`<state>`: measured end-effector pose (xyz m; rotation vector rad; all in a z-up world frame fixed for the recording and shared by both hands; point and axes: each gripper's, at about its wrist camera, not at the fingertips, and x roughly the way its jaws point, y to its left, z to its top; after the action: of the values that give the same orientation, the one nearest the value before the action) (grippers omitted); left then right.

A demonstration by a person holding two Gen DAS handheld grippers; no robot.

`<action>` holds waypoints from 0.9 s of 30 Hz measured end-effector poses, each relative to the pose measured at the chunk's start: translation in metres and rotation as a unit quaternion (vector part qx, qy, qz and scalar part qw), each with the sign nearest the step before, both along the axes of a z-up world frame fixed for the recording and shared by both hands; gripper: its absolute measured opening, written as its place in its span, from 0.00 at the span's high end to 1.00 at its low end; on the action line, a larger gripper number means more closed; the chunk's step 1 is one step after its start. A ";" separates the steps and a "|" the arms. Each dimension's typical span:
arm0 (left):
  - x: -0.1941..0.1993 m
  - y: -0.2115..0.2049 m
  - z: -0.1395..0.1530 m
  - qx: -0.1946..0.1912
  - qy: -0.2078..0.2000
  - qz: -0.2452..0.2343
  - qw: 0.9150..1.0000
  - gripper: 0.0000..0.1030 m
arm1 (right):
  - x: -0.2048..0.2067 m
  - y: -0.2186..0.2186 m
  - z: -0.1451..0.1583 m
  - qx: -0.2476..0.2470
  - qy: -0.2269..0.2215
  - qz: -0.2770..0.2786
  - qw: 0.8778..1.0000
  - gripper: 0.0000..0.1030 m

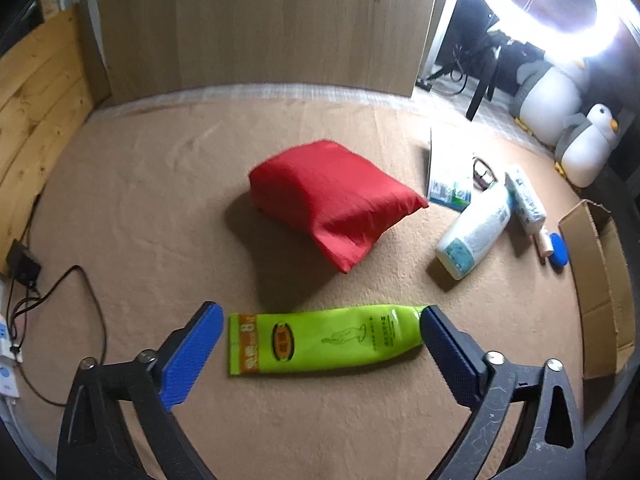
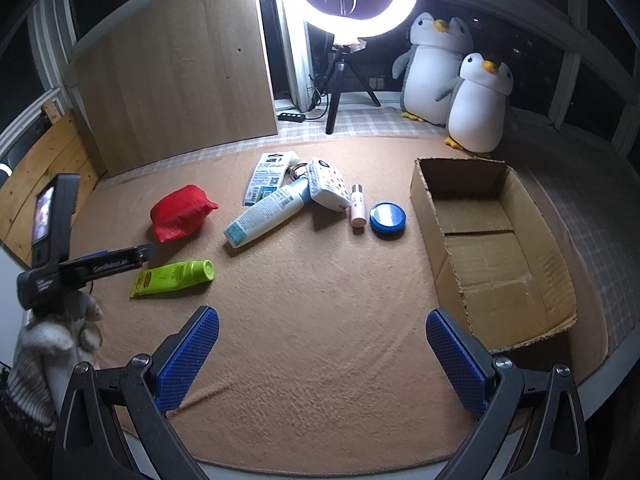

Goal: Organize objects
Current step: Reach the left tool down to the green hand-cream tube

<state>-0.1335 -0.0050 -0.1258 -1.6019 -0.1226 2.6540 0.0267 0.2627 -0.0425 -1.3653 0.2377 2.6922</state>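
Lying flat on the tan, felt-like blanket (image 1: pixel 120 208) that covers the surface, a lime-green squeeze tube (image 1: pixel 324 338) sits between the spread left tongs (image 1: pixel 320 334). Its flat crimped end, printed in orange, is just beside one blue, grid-textured pad (image 1: pixel 192 354), and its round cap end is at or against the tip of the other; whether that pad touches cannot be told, and neither pad presses the tube. In the right wrist view the same tube (image 2: pixel 172 278) shows its circular cap face, with the left tongs' dark plastic body above it, held by a hand in a pale knitted glove (image 2: pixel 60 332).

The right tongs (image 2: pixel 322 354) are also spread wide, with only bare blanket between their pads.

Beyond the tube rests a puffy red fabric pouch (image 1: pixel 336 200), smooth and slightly glossy, pillow-shaped. Further right lie a white cylindrical bottle (image 2: pixel 266 214) with a teal label, a flat printed card packet (image 2: pixel 266 178), a soft white pack (image 2: pixel 328 184) dotted with small coloured prints, a slim pale-pink bottle (image 2: pixel 358 210) and a round blue tin (image 2: pixel 387 219) with a shiny lid. An open corrugated cardboard box (image 2: pixel 532 280), rectangular with rough torn flaps, stands near the right edge, well apart from the tube.
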 end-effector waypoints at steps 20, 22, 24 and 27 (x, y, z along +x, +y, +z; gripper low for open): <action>-0.005 0.022 -0.051 0.044 -0.053 -0.047 0.997 0.56 | 0.007 0.014 -0.008 -0.006 -0.016 -0.013 1.000 0.01; 0.003 0.031 -0.052 0.036 -0.048 -0.060 0.996 0.56 | 0.007 0.013 -0.009 -0.007 -0.018 -0.010 1.000 0.01; 0.012 0.038 -0.051 0.038 -0.047 -0.074 0.995 0.56 | 0.006 0.011 -0.010 -0.010 -0.020 -0.005 1.000 0.01; 0.026 0.045 -0.051 0.044 -0.045 -0.087 0.994 0.56 | 0.003 0.009 -0.013 -0.019 -0.020 0.008 1.000 0.01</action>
<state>-0.1078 0.0403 -0.1766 -1.6253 -0.0954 2.4145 0.0295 0.2718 -0.0557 -1.4368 0.2753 2.6832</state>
